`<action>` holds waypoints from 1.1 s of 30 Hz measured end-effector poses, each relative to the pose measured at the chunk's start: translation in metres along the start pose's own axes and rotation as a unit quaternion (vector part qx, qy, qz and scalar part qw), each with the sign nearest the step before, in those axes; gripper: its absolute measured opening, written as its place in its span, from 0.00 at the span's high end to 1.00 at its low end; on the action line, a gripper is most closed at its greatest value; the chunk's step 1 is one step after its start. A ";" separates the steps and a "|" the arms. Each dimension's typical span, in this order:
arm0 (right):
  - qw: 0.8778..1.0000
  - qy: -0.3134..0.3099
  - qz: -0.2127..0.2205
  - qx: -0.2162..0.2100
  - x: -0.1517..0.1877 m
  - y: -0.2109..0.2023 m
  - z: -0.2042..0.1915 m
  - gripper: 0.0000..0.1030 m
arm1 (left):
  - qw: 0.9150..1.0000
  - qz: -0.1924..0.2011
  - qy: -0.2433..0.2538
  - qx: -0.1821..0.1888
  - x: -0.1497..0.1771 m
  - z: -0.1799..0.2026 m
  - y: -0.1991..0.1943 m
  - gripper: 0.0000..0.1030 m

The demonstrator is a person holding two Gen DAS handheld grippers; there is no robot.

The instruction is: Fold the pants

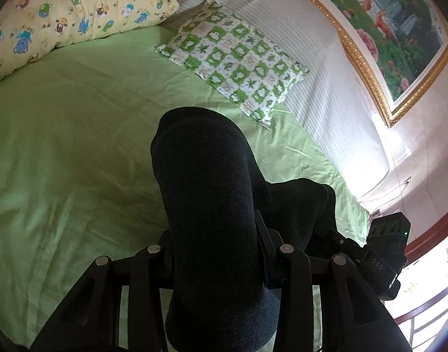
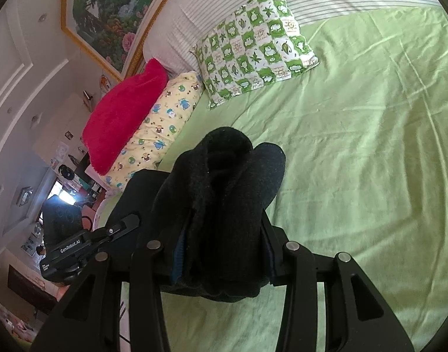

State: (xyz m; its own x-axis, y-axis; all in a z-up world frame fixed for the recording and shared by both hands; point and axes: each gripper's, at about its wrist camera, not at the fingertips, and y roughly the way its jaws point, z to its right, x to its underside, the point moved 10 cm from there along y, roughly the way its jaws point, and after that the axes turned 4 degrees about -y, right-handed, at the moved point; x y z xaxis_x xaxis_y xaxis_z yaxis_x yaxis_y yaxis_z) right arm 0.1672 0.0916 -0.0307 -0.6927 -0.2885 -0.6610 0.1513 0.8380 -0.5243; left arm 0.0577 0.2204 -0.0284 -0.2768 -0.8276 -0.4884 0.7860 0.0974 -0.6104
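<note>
Green bedsheet (image 1: 77, 146) below, left gripper (image 1: 215, 234) and right gripper (image 2: 221, 234) both clamping dark pants (image 1: 206, 176)

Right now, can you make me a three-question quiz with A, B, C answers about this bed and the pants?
1. Where is the red cushion?
A. on the yellow cartoon pillow
B. on the floor
C. under the sheet

2. What colour is the bedsheet?
A. blue
B. green
C. white

3. What is the right gripper doing?
A. hanging empty
B. holding a pillow
C. clamped on the dark pants

Answers: 1 A, it lies on top of that pillow. 2 B, light green all over. 3 C, bunched dark fabric fills its jaws.
</note>
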 end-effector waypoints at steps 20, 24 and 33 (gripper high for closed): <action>0.997 -0.005 -0.037 0.064 0.020 0.026 0.052 0.27 | 0.998 -0.010 -0.017 -0.057 0.015 -0.059 0.022 0.24; 0.997 -0.007 -0.036 0.062 0.023 0.030 0.061 0.21 | 0.997 0.000 0.017 -0.080 0.015 -0.057 0.024 0.20; 0.997 -0.004 -0.028 0.073 0.023 0.017 0.057 0.21 | 0.996 -0.005 0.030 -0.083 0.021 -0.053 0.014 0.19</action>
State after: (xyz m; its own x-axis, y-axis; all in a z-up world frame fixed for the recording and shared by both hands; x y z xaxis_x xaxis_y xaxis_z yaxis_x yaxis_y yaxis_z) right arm 0.1943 0.0726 -0.0853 -0.6976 -0.3361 -0.6328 0.2141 0.7450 -0.6317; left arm 0.0335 0.2338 -0.0798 -0.3205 -0.7952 -0.5147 0.6821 0.1833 -0.7080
